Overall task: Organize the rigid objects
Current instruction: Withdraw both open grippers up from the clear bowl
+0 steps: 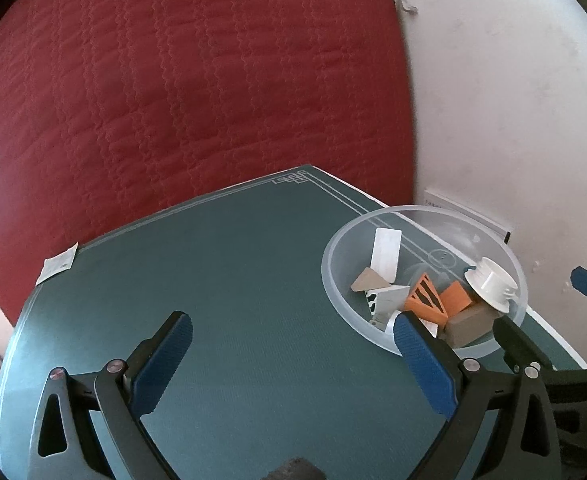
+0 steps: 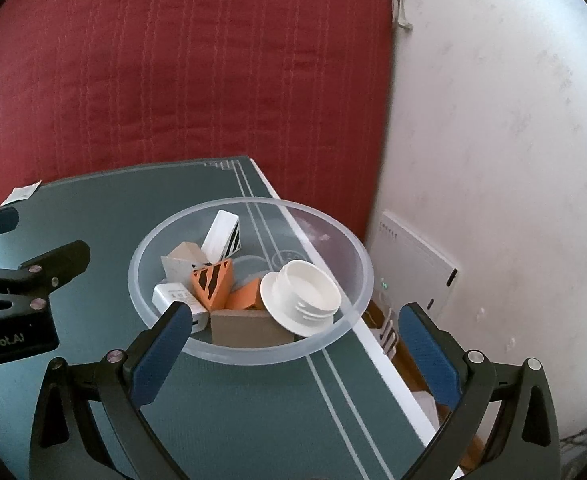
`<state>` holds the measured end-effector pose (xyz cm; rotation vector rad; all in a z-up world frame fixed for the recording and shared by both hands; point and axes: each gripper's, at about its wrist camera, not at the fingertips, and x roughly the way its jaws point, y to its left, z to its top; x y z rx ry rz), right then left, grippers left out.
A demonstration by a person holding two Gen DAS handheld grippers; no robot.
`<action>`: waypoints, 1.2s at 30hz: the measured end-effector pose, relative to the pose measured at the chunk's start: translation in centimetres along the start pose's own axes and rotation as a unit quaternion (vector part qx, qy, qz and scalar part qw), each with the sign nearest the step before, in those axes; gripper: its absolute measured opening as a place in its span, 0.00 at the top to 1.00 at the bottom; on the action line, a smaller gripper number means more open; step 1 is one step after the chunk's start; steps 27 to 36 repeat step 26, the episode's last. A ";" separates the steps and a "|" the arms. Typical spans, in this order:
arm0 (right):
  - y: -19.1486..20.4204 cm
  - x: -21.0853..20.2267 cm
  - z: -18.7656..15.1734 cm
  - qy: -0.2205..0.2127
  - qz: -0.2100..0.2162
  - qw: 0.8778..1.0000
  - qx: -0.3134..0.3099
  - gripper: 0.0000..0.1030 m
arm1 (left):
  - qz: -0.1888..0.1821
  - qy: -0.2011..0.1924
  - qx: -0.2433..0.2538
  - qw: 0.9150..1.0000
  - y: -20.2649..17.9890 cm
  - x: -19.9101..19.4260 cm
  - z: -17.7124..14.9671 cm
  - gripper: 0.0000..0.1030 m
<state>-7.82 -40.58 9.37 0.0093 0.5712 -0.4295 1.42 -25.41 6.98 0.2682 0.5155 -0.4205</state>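
With every rigid piece visible lying in the clear bowl [image 2: 335, 240] at frame centre, sorting looks nearly finished; mat [image 1: 253, 280] bare except a paper tag [image 1: 58, 264], far left. Left gripper [image 1: 293, 344] and right gripper [image 2: 297, 324]: both spread wide, holding nothing.

bowl [image 2: 249, 208]: lower pieces buried, shapes unclear | paper tag [image 1: 58, 263]: print too small

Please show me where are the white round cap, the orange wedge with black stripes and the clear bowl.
white round cap [image 2: 307, 294]: right wrist view, on its hollow inside.
orange wedge with black stripes [image 2: 212, 282]: right wrist view, on its striped face.
clear bowl [image 2: 249, 201]: right wrist view, on the far rim.
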 end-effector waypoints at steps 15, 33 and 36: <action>-0.3 0.6 -0.3 0.014 0.002 1.000 0.003 0.00 | 0.000 0.008 0.009 1.000 -0.2 0.3 -0.3 0.01; -0.2 0.8 -0.4 0.019 0.006 1.000 0.002 0.00 | 0.000 0.013 0.009 1.000 0.0 0.4 -0.5 0.01; -0.2 0.8 -0.4 0.019 0.006 1.000 0.002 0.00 | 0.000 0.013 0.009 1.000 0.0 0.4 -0.5 0.01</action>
